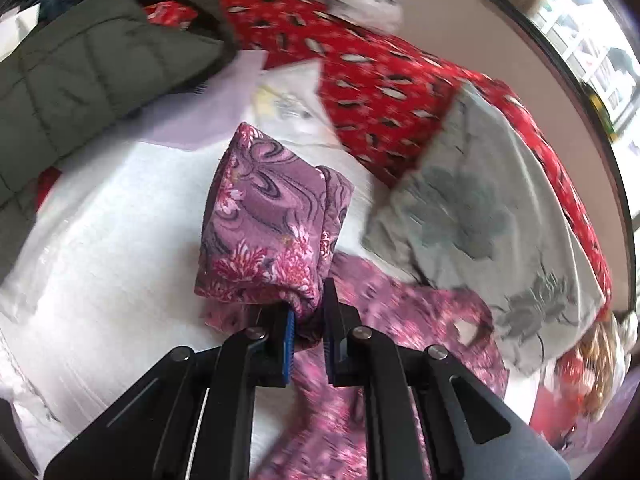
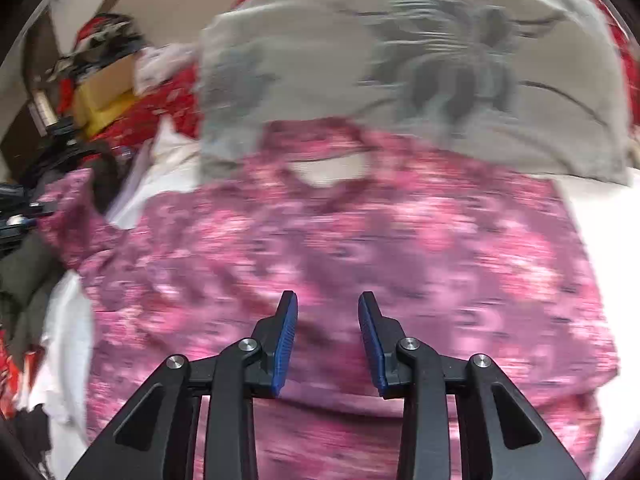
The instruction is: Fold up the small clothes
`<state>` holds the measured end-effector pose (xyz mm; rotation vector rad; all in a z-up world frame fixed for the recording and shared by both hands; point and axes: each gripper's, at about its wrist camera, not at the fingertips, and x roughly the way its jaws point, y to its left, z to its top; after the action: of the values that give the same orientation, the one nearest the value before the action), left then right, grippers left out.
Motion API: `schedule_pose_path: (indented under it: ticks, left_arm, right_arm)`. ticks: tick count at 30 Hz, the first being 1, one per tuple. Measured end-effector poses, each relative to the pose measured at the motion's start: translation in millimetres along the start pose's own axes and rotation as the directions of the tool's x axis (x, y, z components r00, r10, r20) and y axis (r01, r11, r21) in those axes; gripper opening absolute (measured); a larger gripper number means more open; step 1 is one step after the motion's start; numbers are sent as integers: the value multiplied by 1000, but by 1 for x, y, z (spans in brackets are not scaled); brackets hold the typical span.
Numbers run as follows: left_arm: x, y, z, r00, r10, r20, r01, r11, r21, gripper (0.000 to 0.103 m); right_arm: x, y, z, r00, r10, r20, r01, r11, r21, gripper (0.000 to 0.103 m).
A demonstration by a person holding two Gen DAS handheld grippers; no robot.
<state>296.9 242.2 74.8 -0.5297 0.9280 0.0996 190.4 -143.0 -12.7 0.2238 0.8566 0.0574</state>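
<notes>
Pink floral garment (image 1: 272,216): sleeve pinched between left gripper (image 1: 310,320) jaws; right gripper (image 2: 328,320) jaws wide apart above its body.

Between the blue ribbed pads of the black left gripper (image 1: 309,320) is a purple-pink garment (image 1: 272,220) with dark swirls and pink-red flowers; under the black right gripper (image 2: 328,340), which has blue pads too, this same garment (image 2: 340,248) shows as blurred pink and mauve. Beyond it lies a pale grey cloth (image 2: 400,72) with darker grey leaf or flower prints, and a red fabric (image 1: 372,80) with small white and black marks. Up to the left of the left gripper are a dark olive quilted jacket (image 1: 80,72) and a white sheet (image 1: 112,232).
</notes>
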Motion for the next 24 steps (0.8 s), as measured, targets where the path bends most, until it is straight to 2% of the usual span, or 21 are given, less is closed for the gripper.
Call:
schedule_pose_path:
  ticks: [4, 5, 8, 15, 21, 24]
  left_arm:
    - [-3, -33, -16, 1000, -14, -22, 15, 999, 40, 9]
    - [-3, -44, -23, 999, -22, -31, 24, 998, 53, 9]
    - [1, -70, -36, 998, -30, -47, 34, 996, 88, 9]
    - [21, -139, -78, 991, -46, -122, 68, 982, 179, 9]
    - [52, -187, -126, 983, -6, -186, 61, 954, 292, 9]
    - [80, -200, -155, 970, 34, -239, 52, 938, 343, 9]
  right_arm:
    - [-3, -46, -11, 995, -96, -11, 96, 994, 54, 36]
    - [-2, -55, -15, 994, -104, -16, 105, 992, 67, 33]
    - [-6, -69, -26, 998, -60, 26, 58, 996, 72, 34]
    - [-8, -70, -32, 998, -5, 60, 2, 998, 55, 46]
    - [-10, -82, -36, 994, 75, 84, -85, 990, 116, 46]
    - [-10, -85, -37, 992, 93, 91, -104, 986, 128, 46]
